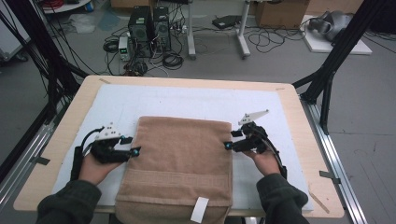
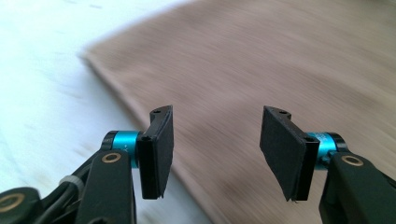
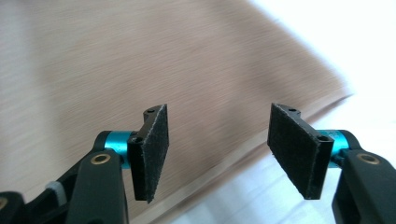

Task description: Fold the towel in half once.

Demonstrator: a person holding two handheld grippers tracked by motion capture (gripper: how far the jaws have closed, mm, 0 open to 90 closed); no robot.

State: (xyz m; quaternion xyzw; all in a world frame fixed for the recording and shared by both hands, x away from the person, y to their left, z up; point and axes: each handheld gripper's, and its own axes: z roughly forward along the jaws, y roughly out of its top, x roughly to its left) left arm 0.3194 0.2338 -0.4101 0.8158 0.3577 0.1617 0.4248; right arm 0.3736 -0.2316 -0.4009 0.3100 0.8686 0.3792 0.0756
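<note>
Nearest the person, the brown towel (image 1: 180,163) hangs over the table's near edge, so its closest part is cut off by the bottom of the high view; a small white label (image 1: 200,209) sits on that overhanging hem. The sleeves (image 1: 70,203) are cropped there too. The towel lies folded on the white mat (image 1: 187,100) that covers the wooden table (image 1: 70,109), roughly in the middle and toward the near side.

The left gripper (image 1: 132,144) is at the towel's left edge, the right gripper (image 1: 228,140) at its right edge, each held in a hand (image 1: 95,169) that is partly covered by the tool. From above, the pads are too small to judge for contact with the cloth.

In the left gripper view the left gripper (image 2: 215,149) has its jaws wide apart with nothing between them, over the towel's (image 2: 261,70) edge, the cloth smeared by blur. In the right gripper view the right gripper (image 3: 217,151) likewise stands with jaws spread and empty above the towel's (image 3: 140,60) border, also blurred.

Beyond the table's far edge, computer towers (image 1: 149,25) and tangled cables (image 1: 170,58) lie on the floor, fine detail lost.
</note>
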